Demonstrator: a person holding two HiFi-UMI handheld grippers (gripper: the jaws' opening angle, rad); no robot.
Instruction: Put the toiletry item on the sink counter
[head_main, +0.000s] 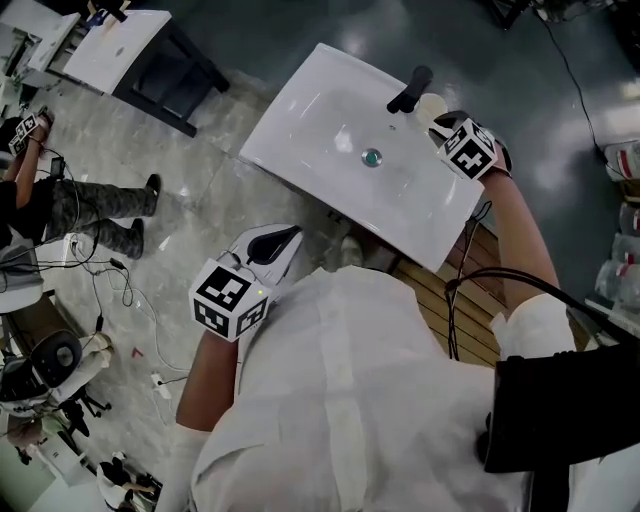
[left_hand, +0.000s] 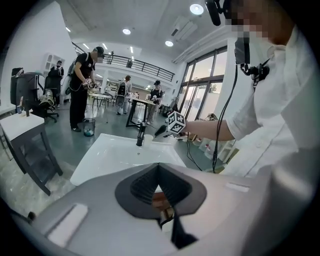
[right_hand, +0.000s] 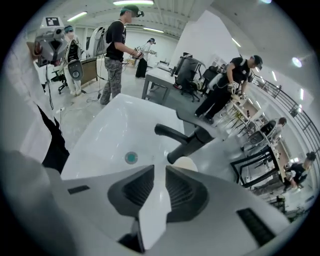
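A white sink (head_main: 320, 120) with a green drain plug (head_main: 372, 157) and a black faucet (head_main: 410, 90) stands ahead of me. A round cream toiletry item (head_main: 432, 104) rests on the sink counter beside the faucet's base. In the right gripper view this item (right_hand: 187, 163) lies just past the jaw tips. My right gripper (head_main: 441, 120) hovers over it, jaws a narrow gap apart, with only white sink (right_hand: 110, 135) showing between them. My left gripper (head_main: 292, 234) hangs off the sink's near edge by my body, shut and holding nothing.
A white desk (head_main: 115, 45) on a dark frame stands at the far left. Cables (head_main: 130, 300) trail over the marble floor. A wooden slatted panel (head_main: 440, 310) sits under the sink's right side, and bottles (head_main: 625, 160) line the right edge. People work at tables (left_hand: 142, 102) beyond.
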